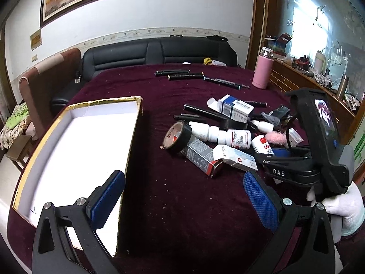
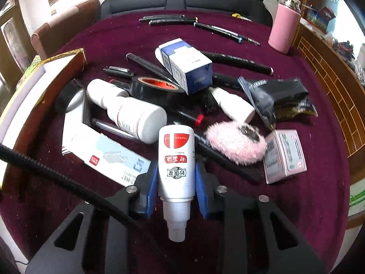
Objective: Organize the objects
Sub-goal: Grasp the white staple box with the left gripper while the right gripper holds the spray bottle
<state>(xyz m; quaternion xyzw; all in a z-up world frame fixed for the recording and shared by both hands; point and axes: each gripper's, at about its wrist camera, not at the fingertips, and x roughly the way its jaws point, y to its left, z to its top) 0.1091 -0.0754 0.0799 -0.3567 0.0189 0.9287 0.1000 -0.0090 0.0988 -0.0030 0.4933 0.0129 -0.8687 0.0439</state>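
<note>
A jumble of small objects lies on the maroon tablecloth: a black tape roll (image 1: 178,138) (image 2: 157,86), white pill bottles (image 1: 235,138) (image 2: 136,116), a blue-and-white carton (image 1: 237,108) (image 2: 187,65), a pink puff (image 2: 235,142) and flat cartons (image 2: 102,155). My right gripper (image 2: 175,182) (image 1: 270,151) is shut on a white tube with a red label (image 2: 176,159) (image 1: 262,142), its blue pads pressing both sides and the cap end pointing at the camera. My left gripper (image 1: 182,182) stands open and holds nothing, beside the gold-rimmed box (image 1: 102,101) (image 2: 66,56), whose white inside is bare.
Several black pens (image 1: 182,74) (image 2: 173,20) lie at the table's far side near a pink flask (image 1: 263,70) (image 2: 285,29). A dark foil pouch (image 2: 278,98) and a small packet (image 2: 285,155) lie right of the pile. A black sofa (image 1: 159,52) stands behind the table.
</note>
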